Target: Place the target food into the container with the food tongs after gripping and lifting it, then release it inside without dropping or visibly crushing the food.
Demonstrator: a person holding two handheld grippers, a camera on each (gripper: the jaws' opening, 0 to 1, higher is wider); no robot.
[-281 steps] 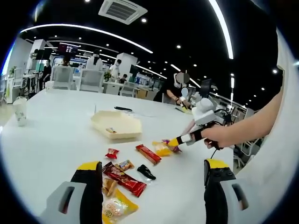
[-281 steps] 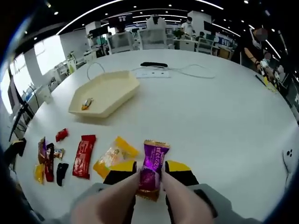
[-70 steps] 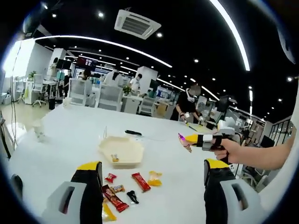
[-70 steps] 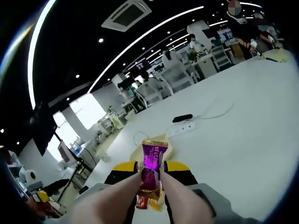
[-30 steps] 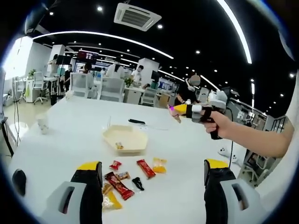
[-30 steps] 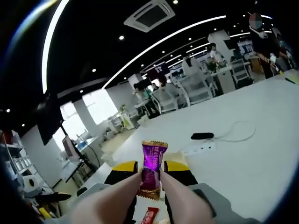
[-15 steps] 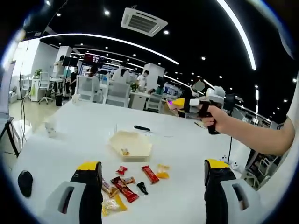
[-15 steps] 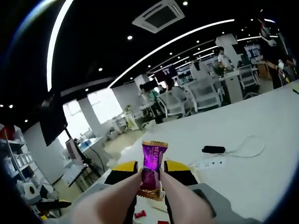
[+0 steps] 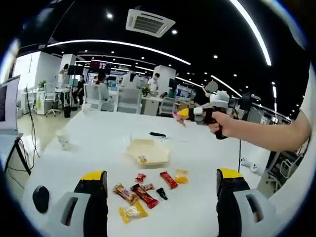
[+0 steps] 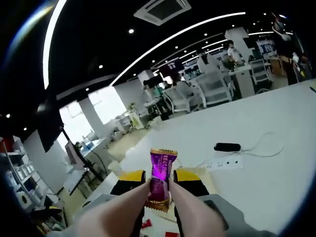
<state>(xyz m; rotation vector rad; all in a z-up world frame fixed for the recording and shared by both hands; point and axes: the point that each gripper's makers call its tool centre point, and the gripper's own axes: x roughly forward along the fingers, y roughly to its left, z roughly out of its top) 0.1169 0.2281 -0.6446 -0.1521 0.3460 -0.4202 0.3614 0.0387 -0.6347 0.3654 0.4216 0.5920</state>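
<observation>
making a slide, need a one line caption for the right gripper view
Right claw holds a purple-wrapped candy upright above the white table.

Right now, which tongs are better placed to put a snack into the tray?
Right. The right tongs already grip the purple candy, raised above the table near the cream tray. The left tongs are open, holding nothing.

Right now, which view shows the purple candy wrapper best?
The right gripper view: the purple candy wrapper sits large and centred, pinched upright between the right gripper's fingers. In the left gripper view it is a tiny purple speck at that gripper's tip, raised above the table.
</observation>
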